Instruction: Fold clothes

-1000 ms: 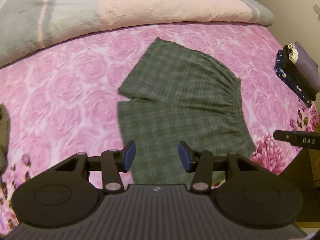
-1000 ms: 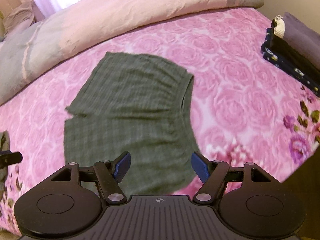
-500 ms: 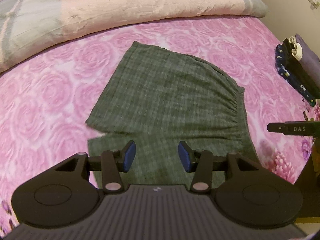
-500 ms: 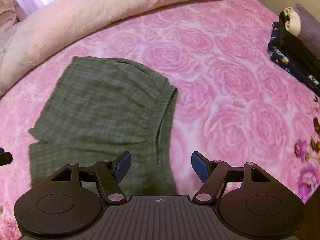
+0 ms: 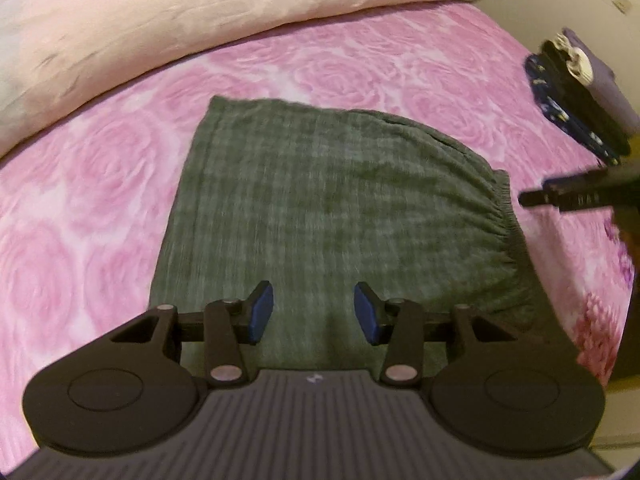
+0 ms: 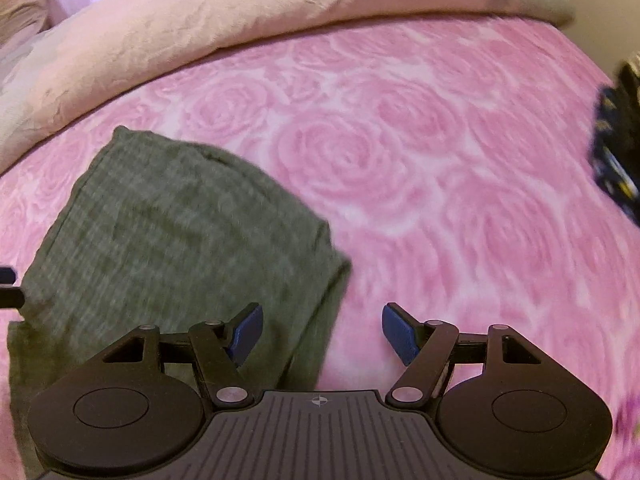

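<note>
Green plaid shorts [image 5: 336, 200] lie flat on the pink rose bedspread [image 5: 80, 184], elastic waistband to the right. My left gripper [image 5: 314, 312] is open and empty, low over the near part of the shorts. My right gripper [image 6: 322, 334] is open and empty over the waistband edge of the shorts [image 6: 168, 236]; its left finger is above the fabric, its right finger above the bedspread [image 6: 440, 168]. The right gripper's tip [image 5: 576, 196] shows at the right of the left wrist view.
A rolled pink and grey duvet [image 5: 208, 16] lies across the far side of the bed. A stack of folded dark clothes [image 5: 580, 96] sits at the bed's right edge, also in the right wrist view [image 6: 616, 152].
Both grippers moved forward and lower toward the shorts, which now fill more of each view. The right view shifted right, leaving the shorts at its left. Jaws stayed open.
</note>
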